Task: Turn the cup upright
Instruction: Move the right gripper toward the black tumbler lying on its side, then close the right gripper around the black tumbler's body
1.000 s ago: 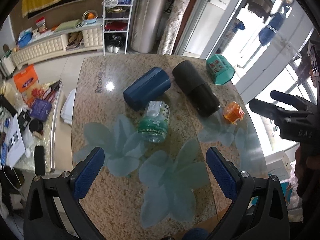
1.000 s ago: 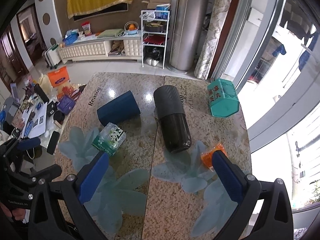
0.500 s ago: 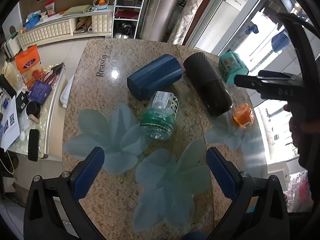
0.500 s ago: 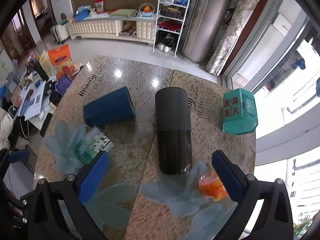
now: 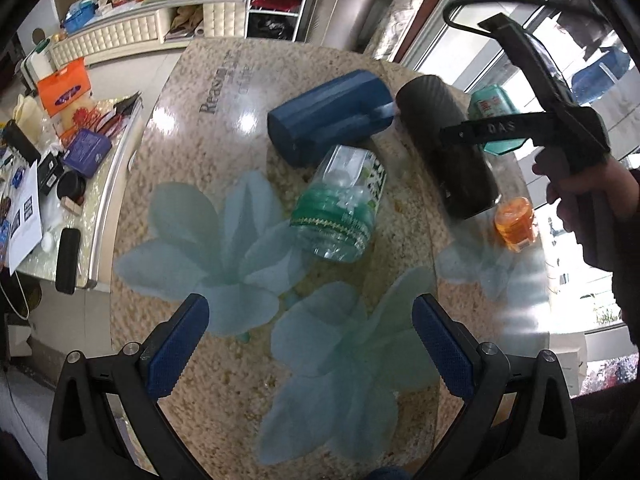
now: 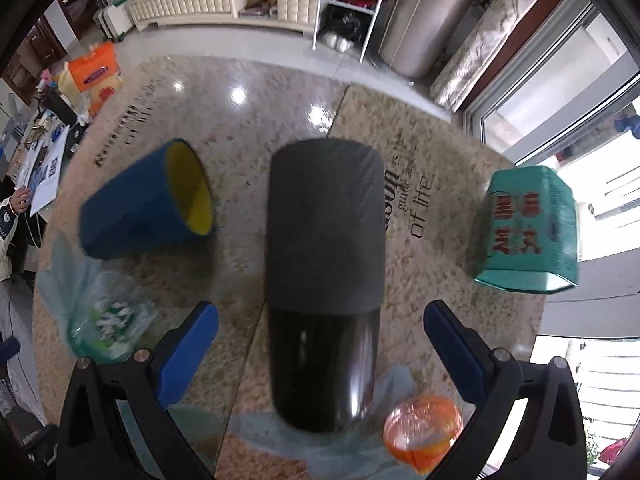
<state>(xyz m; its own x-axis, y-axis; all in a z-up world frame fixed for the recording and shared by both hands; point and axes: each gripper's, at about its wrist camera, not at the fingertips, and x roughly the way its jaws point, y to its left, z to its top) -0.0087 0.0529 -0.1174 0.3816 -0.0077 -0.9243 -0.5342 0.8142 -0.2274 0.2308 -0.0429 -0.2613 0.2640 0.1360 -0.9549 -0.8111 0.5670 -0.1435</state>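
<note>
**Both tools open above a bench of toppled things**

The black cup (image 6: pixel 324 280) lies on its side on the speckled stone bench (image 6: pixel 440 248), lengthwise between the spread blue pads of the right tool (image 6: pixel 320 348), which is open and holds nothing; its matte half points away from the camera, its glossy half toward it; an orange jar (image 6: pixel 422 430) sits just beside the glossy end; a blue cup (image 6: pixel 148 208) with a yellow inside lies tipped over on the left; a green box (image 6: pixel 528 228) rests well apart on the right; a clear green bottle (image 6: pixel 106 326) lies blurred at the lower left. The left tool (image 5: pixel 308 348) is open too, empty, above the pale flower print, with the green bottle (image 5: pixel 340 204) lying ahead of it.
</note>
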